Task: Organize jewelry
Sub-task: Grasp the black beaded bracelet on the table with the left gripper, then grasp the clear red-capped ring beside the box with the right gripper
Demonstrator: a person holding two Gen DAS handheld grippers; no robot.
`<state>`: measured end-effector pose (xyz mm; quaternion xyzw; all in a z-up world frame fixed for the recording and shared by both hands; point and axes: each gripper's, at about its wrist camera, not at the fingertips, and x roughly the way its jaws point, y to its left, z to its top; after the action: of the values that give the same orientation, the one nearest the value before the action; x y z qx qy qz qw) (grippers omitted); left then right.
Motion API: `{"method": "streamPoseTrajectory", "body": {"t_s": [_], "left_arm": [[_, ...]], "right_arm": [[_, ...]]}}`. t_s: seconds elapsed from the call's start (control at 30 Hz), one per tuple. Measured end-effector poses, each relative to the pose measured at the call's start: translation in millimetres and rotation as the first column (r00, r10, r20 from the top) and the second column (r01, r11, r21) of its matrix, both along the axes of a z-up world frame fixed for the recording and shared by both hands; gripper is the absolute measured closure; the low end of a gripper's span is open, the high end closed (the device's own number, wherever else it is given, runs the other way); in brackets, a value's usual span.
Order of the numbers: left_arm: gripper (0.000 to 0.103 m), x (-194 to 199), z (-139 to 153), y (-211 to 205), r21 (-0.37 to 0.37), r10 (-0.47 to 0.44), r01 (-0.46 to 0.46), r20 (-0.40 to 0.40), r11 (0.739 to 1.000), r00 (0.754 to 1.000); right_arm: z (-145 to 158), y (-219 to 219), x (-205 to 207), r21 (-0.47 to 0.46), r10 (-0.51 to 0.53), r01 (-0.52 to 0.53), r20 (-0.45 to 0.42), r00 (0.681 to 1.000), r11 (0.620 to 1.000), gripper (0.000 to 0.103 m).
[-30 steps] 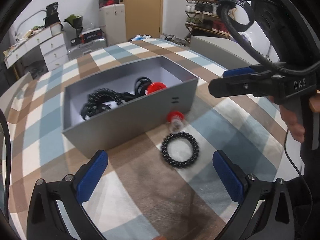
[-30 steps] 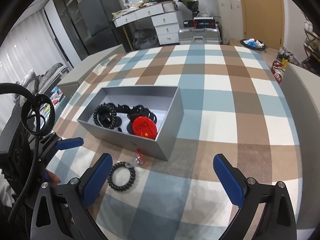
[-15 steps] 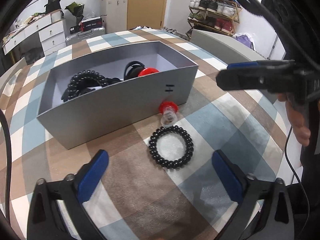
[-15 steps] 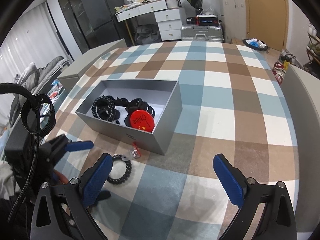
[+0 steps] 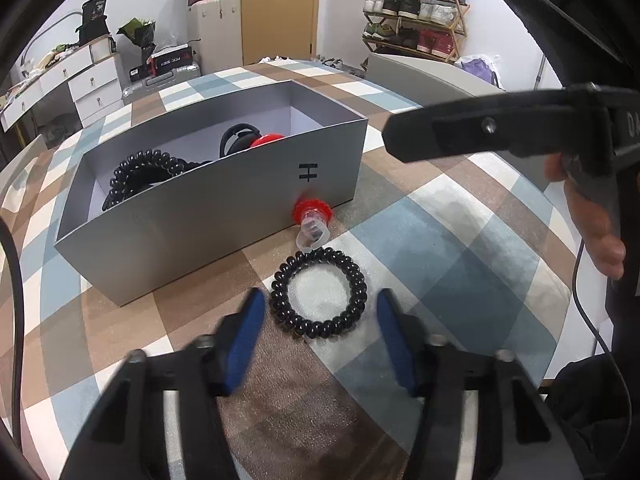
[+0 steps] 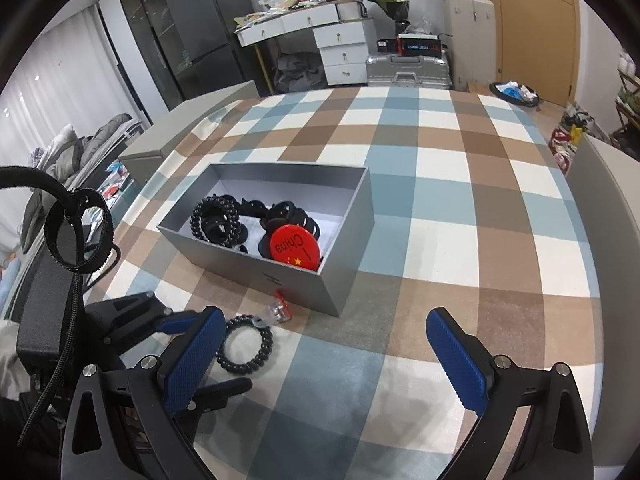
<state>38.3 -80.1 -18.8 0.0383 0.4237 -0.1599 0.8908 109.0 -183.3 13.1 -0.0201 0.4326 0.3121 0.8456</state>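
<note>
Already stowed: the open grey box (image 6: 347, 248) on the checked tabletop (image 6: 460, 208) holds several black coil bands and beaded bracelets (image 6: 218, 222), a black clip, and a round red badge (image 6: 295, 246).
Left to stow: a black coil bracelet (image 5: 318, 293) lies flat on the tabletop just in front of the box's near wall; a small red-and-clear ring piece (image 5: 312, 222) lies between it and the box, touching or nearly touching that wall.
My left gripper (image 5: 318, 334): my jaws are closing, one blue pad on each side of the coil bracelet. The pads look just short of its rim; nothing is gripped yet.
My right gripper (image 6: 324, 364): my jaws stand wide apart with nothing between them, hanging over bare tabletop to the right of the bracelet.
Progress, as I judge it: most pieces are in; two remain outside.
Edges: the box wall rises close ahead of my left jaws, so the bracelet must go up and over it.
Open room: wide bare tabletop lies right of the box and beyond it; my right gripper crowds the left one's side.
</note>
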Motion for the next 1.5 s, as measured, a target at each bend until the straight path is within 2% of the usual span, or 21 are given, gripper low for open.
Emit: {"method": "streamPoseTrajectory", "body": {"t_s": [0.17, 0.3, 0.53, 0.73, 0.8, 1.0, 1.5], "left_arm": [[0.074, 0, 1, 1, -0.011, -0.031, 0.03, -0.009, 0.999, 0.999], [0.075, -1, 1, 3, -0.019, -0.032, 0.031, -0.01, 0.999, 0.999], [0.075, -9, 4, 17, -0.013, -0.001, 0.001, 0.01, 1.0, 1.0], [0.075, -7, 8, 37, -0.037, 0.062, -0.061, 0.024, 0.997, 0.998], [0.075, -4, 8, 40, -0.036, 0.076, -0.075, 0.026, 0.997, 0.997], [0.075, 1, 7, 47, -0.042, 0.097, -0.096, 0.029, 0.995, 0.995], [0.075, 1, 4, 51, -0.038, 0.098, -0.097, 0.022, 0.995, 0.995]], "right_arm": [[2, -3, 2, 0.013, -0.011, 0.011, 0.0, 1.0, 1.0, 0.001], [2, -4, 2, 0.018, -0.013, 0.013, -0.004, 1.0, 1.0, 0.001], [-5, 7, -4, 0.003, 0.067, -0.067, -0.025, 0.997, 0.998, 0.004], [-16, 24, -16, 0.003, 0.204, -0.204, -0.052, 0.978, 0.979, 0.027], [-21, 30, -15, -0.006, 0.211, -0.212, -0.06, 0.976, 0.977, 0.035], [-35, 44, -12, -0.007, 0.214, -0.215, -0.083, 0.973, 0.976, 0.049], [-44, 64, -12, -0.088, 0.177, -0.18, -0.036, 0.984, 0.98, 0.061]]}}
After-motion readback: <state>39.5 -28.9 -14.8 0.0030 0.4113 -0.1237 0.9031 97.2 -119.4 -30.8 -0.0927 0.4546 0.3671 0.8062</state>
